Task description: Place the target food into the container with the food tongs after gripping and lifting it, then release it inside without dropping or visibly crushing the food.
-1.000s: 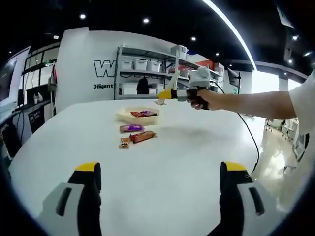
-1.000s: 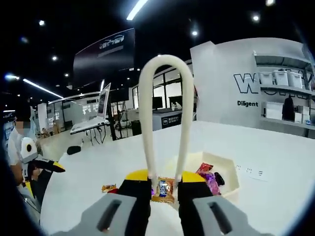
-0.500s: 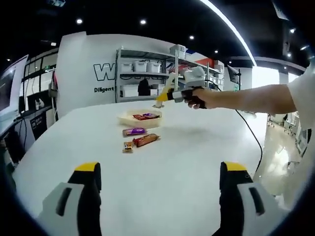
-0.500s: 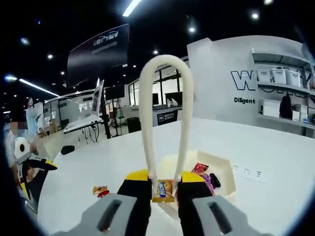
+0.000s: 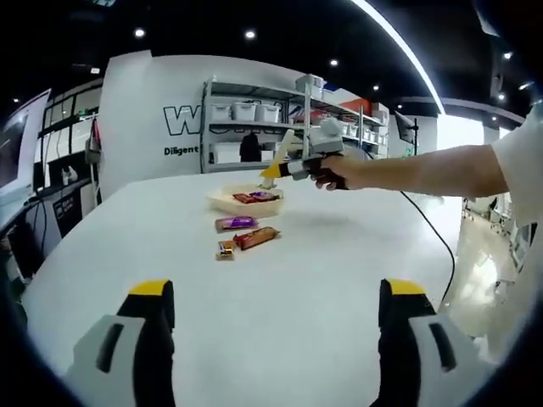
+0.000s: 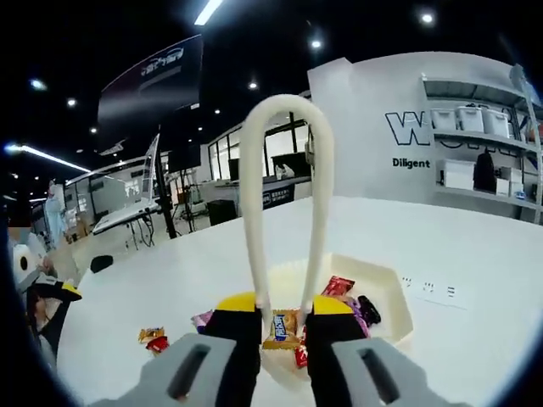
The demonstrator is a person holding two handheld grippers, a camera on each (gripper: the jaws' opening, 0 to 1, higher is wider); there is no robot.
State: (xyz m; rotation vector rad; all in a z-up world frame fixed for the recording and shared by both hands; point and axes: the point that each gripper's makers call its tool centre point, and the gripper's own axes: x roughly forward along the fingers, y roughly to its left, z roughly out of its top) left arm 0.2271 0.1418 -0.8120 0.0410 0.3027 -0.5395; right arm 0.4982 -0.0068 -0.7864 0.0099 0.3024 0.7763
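Right gripper (image 6: 283, 326): lower centre of the right gripper view, clenched on my tongs (image 6: 284, 212), whose loop rises to mid-frame.
Candy (image 6: 282, 330): pinched in the tong tips, lifted, hanging over the tray (image 6: 392, 298) near its front rim. Wrapper not visibly crushed.
Tray: centre-right on the counter (image 6: 475, 263), already holding several wrapped snacks.
Left gripper (image 5: 276, 326): bottom of the left gripper view, released, jaws wide apart, idle.
Loose snacks (image 5: 244, 237): on the counter, just short of the tray.
Status, my judgement: grip and lift done; lowering and release remain.
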